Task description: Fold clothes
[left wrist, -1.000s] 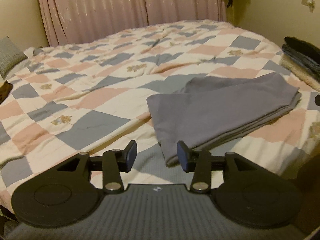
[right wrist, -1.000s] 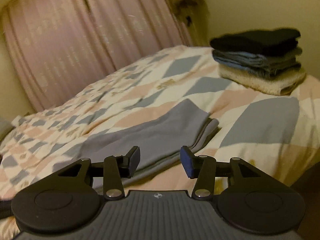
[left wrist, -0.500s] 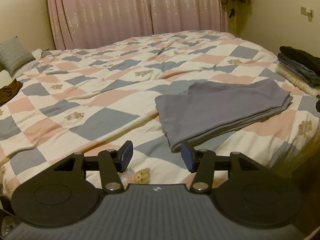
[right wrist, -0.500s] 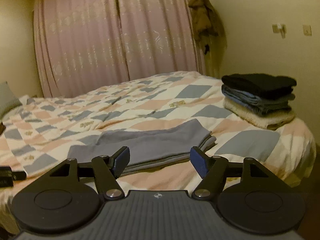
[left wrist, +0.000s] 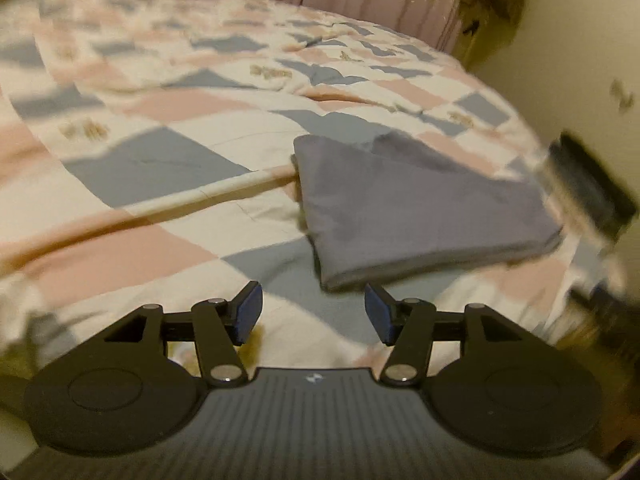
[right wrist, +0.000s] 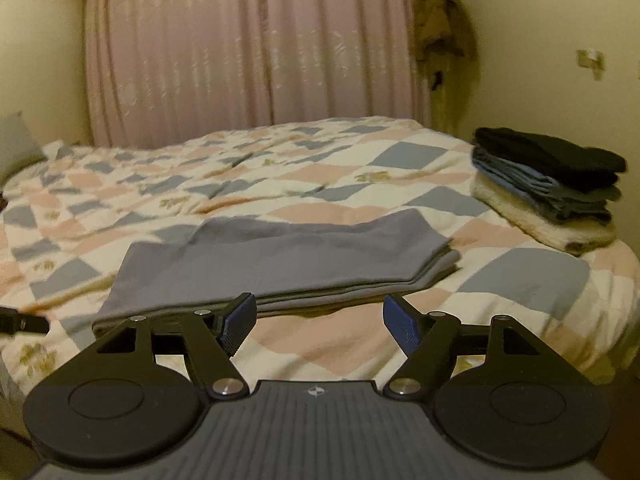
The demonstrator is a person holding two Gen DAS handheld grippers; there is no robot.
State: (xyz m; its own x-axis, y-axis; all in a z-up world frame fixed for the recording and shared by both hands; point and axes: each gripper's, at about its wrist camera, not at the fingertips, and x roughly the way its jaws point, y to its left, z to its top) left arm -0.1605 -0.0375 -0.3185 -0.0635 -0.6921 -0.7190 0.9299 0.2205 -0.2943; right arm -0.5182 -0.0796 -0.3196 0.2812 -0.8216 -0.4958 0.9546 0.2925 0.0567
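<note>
Grey folded garment (right wrist: 280, 256) laid flat on bed (right wrist: 528, 276), near front edge. Left gripper (left wrist: 313, 312) and right gripper (right wrist: 319, 322) spread apart, nothing held; jaws just widened. Risk: only top layer pinched, fold undone; quilt caught underneath.

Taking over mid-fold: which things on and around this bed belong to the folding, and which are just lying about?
For the job:
grey garment
stack of folded clothes
left gripper
right gripper

Lying about:
quilt
pillow
curtain
brown garment hanging in the corner
</note>
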